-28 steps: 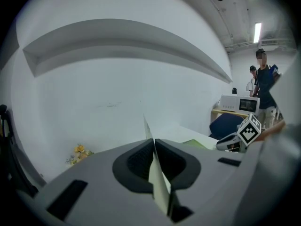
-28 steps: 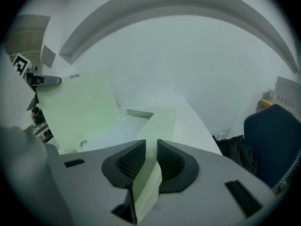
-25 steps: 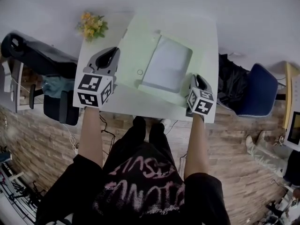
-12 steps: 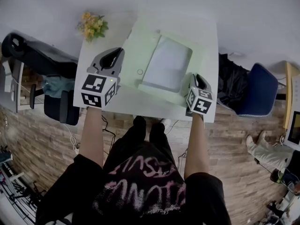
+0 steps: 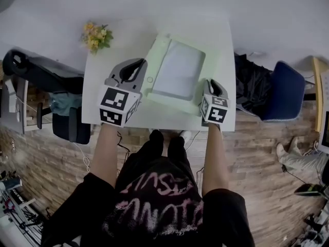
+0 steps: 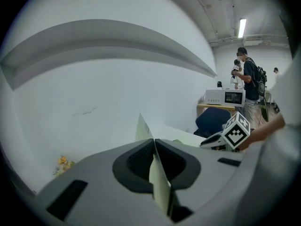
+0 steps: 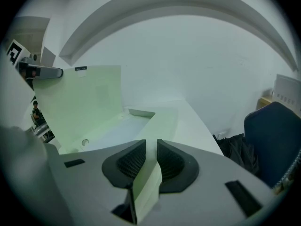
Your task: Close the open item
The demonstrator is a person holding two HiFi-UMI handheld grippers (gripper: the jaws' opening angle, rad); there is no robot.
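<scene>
A pale green flat box [image 5: 177, 71] lies open on the white table [image 5: 103, 71]. Its lid [image 5: 154, 55] stands raised along the box's left side. My left gripper [image 5: 136, 68] is shut on the lid's free edge; in the left gripper view [image 6: 154, 142] the thin lid [image 6: 141, 126] runs edge-on between the pads. My right gripper [image 5: 212, 85] is at the box's near right corner, shut on a green flap [image 7: 149, 182] that passes between its jaws [image 7: 150, 147]. From that side the lid [image 7: 80, 102] rises tall at the left, with the left gripper [image 7: 40, 71] at its top.
Yellow flowers [image 5: 95, 35] sit at the table's far left corner. A black office chair [image 5: 41, 68] stands left of the table; dark clothing [image 5: 252, 89] and a blue chair [image 5: 285, 94] stand right. People [image 6: 247, 79] and a microwave [image 6: 225, 97] are far behind.
The left gripper has moved right and up with the lid, which has swung from lying out to the left to standing nearly upright. The right gripper has stayed on its flap.
</scene>
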